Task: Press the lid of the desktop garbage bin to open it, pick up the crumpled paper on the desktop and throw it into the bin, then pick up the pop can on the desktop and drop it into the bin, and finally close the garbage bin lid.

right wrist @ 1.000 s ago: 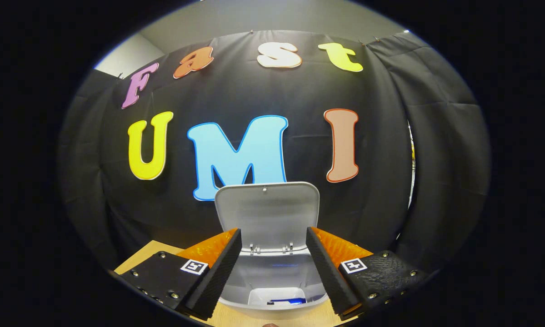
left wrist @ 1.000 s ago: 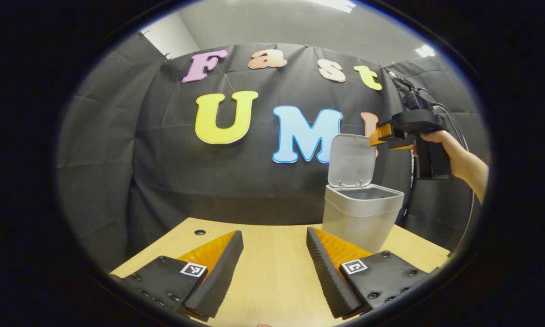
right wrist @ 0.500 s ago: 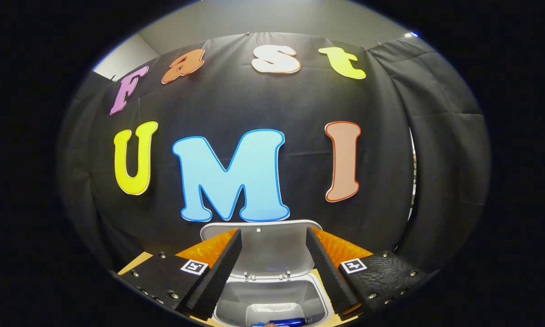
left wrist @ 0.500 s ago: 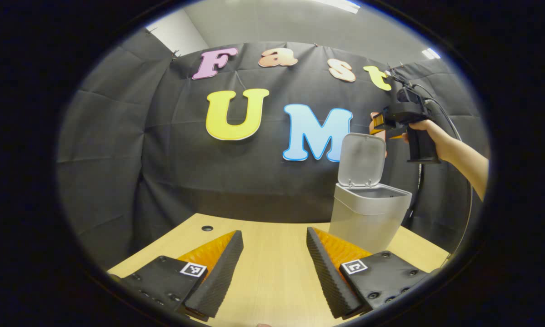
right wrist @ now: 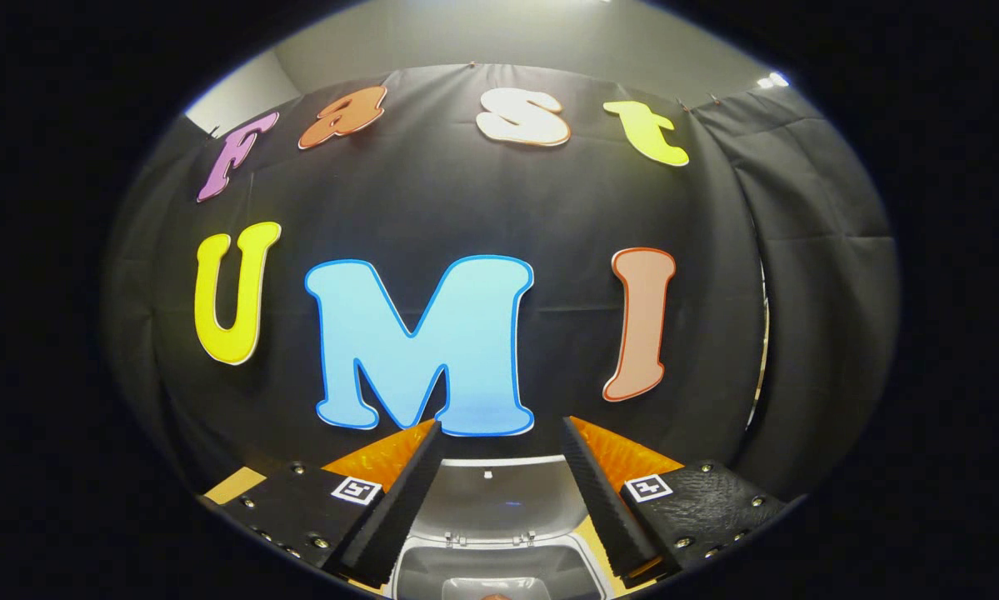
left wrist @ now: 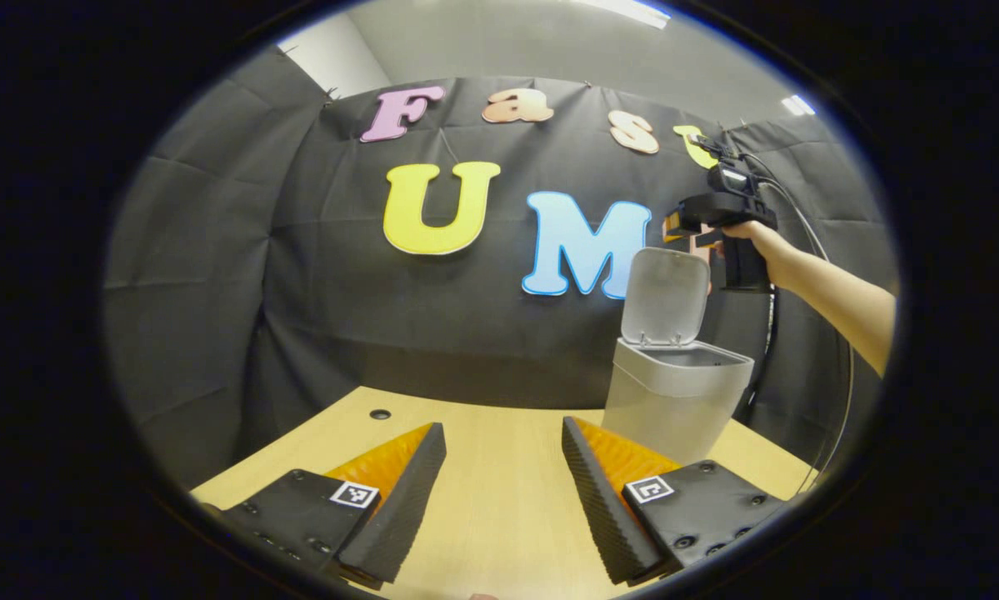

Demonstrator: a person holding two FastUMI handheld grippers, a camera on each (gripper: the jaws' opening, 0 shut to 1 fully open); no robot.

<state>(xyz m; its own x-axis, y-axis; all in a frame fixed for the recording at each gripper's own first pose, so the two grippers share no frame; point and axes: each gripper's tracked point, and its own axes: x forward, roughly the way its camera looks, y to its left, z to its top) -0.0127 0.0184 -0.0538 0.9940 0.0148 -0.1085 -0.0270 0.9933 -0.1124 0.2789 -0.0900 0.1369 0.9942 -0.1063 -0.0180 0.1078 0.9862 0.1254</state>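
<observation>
Left gripper view: the left gripper (left wrist: pixel 503 467) hangs low over the wooden table (left wrist: pixel 499 500) with its fingers spread wide and nothing between them; each finger base carries a small square black-and-white marker. Beyond, toward the right, the garbage bin (left wrist: pixel 674 400) stands on the table, pale grey plastic, tapered, its lid (left wrist: pixel 664 296) tipped up on rear hinges. Just above the lid's top edge a hand (left wrist: pixel 749 237) holds the right gripper (left wrist: pixel 674 227). In the right gripper view, that gripper (right wrist: pixel 499 479) has its fingers parted and empty, and the lid (right wrist: pixel 492 500) lies between and below them. The bin's contents are hard to make out, and no brand shows.
</observation>
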